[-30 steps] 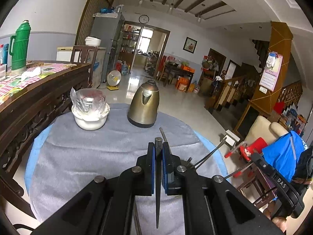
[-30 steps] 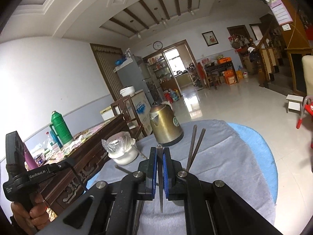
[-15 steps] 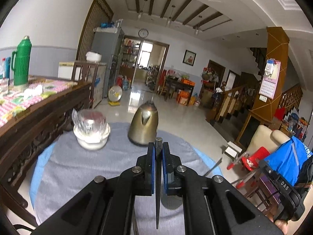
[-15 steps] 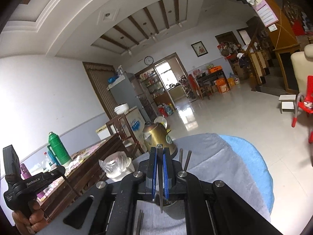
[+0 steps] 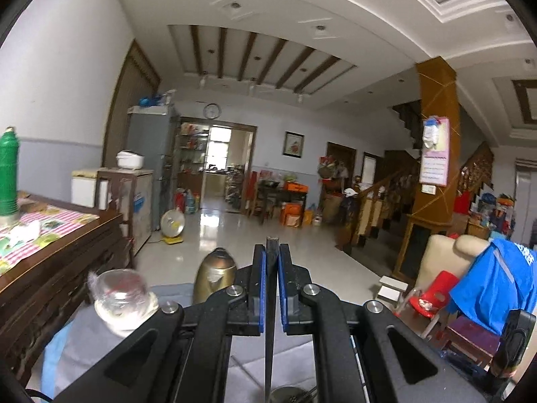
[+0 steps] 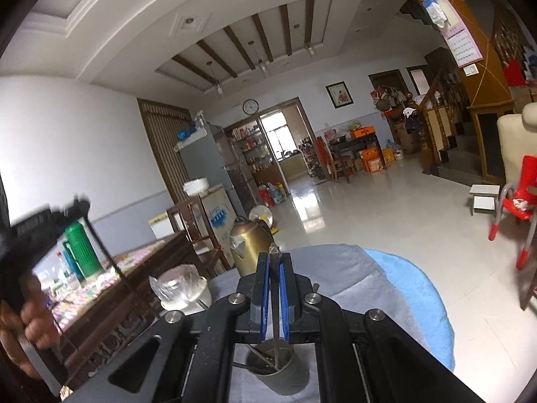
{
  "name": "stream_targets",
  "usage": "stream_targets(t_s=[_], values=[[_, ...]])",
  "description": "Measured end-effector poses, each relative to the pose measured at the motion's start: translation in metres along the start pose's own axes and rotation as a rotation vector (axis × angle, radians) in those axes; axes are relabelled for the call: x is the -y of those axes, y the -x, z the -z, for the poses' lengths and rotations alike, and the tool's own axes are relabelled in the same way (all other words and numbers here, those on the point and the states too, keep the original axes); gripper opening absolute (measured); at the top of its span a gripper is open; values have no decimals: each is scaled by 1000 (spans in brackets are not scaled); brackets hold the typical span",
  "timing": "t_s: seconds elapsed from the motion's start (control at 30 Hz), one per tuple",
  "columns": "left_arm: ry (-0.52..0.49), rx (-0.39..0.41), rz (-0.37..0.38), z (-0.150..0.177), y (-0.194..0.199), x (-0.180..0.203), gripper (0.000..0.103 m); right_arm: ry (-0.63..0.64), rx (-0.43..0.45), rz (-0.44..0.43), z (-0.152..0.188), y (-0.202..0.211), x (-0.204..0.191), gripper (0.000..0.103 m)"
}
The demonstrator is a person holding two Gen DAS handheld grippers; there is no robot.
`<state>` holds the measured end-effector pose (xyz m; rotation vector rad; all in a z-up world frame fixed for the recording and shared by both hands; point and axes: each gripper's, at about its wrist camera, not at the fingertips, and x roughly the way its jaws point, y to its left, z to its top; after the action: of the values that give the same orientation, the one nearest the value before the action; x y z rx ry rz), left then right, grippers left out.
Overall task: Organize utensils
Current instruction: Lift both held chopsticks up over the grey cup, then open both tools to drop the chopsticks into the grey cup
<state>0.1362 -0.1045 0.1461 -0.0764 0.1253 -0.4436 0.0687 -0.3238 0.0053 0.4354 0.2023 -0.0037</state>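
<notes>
Lived-in family home, large open hall doubling as dining and storage space

Glossy tiled floor (image 5: 235, 231) running back to a doorway lined with stocked shelves; wall clock (image 5: 212, 111) and framed picture (image 5: 293, 144) above it; grey fridge (image 5: 147, 168) with clutter on top; wooden staircase (image 5: 386, 198) beside an orange pillar (image 5: 436, 154) hung with a calendar (image 5: 433, 158); red plastic child's chair (image 6: 517, 201) and small white stool (image 6: 483, 198); carved dark sideboard (image 5: 57, 268) with checked cloth and green thermos (image 5: 8, 174); round counter (image 6: 386, 288) under grey and blue covers carrying a brass kettle (image 6: 250, 245), a plastic-wrapped bowl (image 6: 181, 287) and a metal cup (image 6: 278, 369) of utensils
</notes>
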Motion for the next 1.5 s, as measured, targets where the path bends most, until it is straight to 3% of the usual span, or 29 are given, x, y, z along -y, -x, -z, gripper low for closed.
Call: stream_targets(t_s=[0.37, 0.6, 0.8, 1.03, 1.13, 1.2, 1.3, 1.33, 1.5], values=[[46, -123, 62, 26, -69, 5, 7, -2, -70, 4, 3, -23, 10, 6], [65, -128, 43, 30, -58, -14, 7, -32, -108, -6, 9, -39, 15, 6], [143, -120, 14, 39, -28, -51, 7, -37, -148, -25, 16, -50, 7, 6], [171, -260, -57, 83, -11, -82, 10, -117, -256, -95, 29, -64, 3, 11], [187, -336, -83, 111, -2, -93, 11, -168, -236, -110, 30, -56, 9, 29], [194, -382, -97, 128, 3, -95, 11, -196, -188, -117, 29, -44, 15, 62], [199, -445, -115, 151, 11, -96, 13, -194, -96, -95, 27, -20, 23, 62], [206, -469, -117, 159, 13, -96, 17, -191, -82, -85, 26, -14, 25, 62], [214, -562, -119, 191, 29, -95, 34, -214, -66, -41, 34, 5, 44, 62]])
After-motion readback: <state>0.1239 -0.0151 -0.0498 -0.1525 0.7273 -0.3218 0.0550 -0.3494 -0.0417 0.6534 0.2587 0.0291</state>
